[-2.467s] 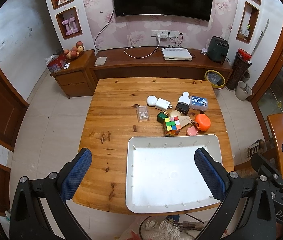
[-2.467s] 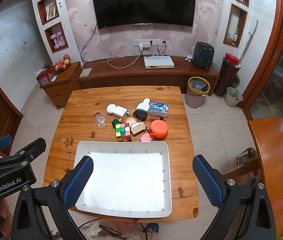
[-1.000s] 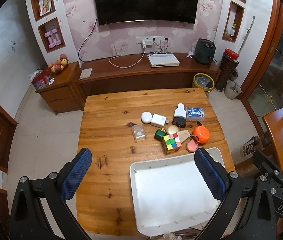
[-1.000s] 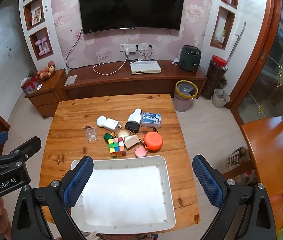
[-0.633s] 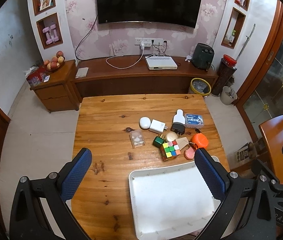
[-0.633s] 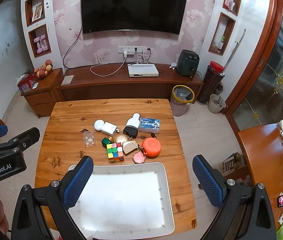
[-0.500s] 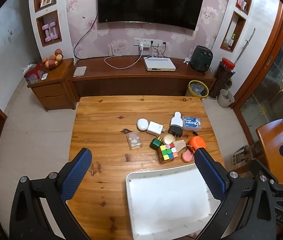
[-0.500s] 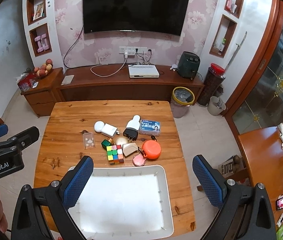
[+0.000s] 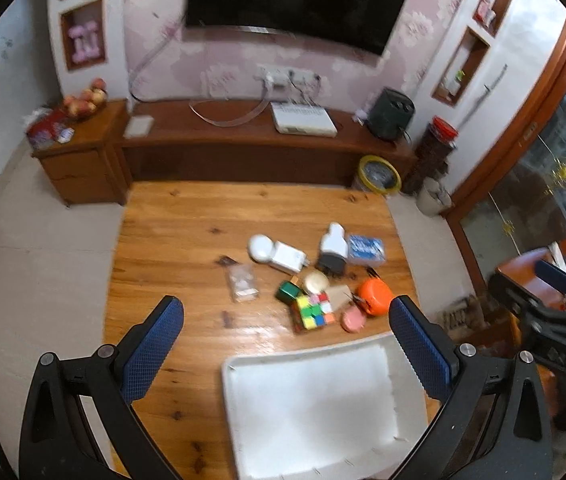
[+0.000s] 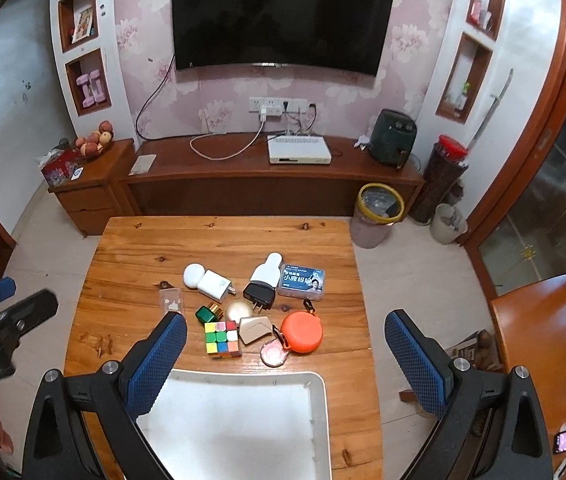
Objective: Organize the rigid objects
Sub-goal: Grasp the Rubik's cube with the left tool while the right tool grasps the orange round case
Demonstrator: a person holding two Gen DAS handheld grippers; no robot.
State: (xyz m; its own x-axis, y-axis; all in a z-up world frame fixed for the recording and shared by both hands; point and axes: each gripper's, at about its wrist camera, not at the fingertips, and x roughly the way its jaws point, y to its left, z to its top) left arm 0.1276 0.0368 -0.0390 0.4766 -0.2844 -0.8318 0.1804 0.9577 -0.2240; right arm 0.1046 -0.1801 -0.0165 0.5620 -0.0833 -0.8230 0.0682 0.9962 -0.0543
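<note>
Hovering above the white tray (image 10: 243, 420), both grippers' fingers (image 9: 151, 344) (image 10: 159, 360) spread wide, holding nothing.

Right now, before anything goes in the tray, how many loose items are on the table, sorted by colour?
White: 3 - round puck, charger, white-and-black plug
Orange: 1 - round case
Pink: 1 - disc
Green: 1 - small box
Multicolour: 1 - puzzle cube
Blue: 1 - labelled box
Cream/beige: 2 - round lid, wedge
Clear: 1 - packet
Total: 11
</note>
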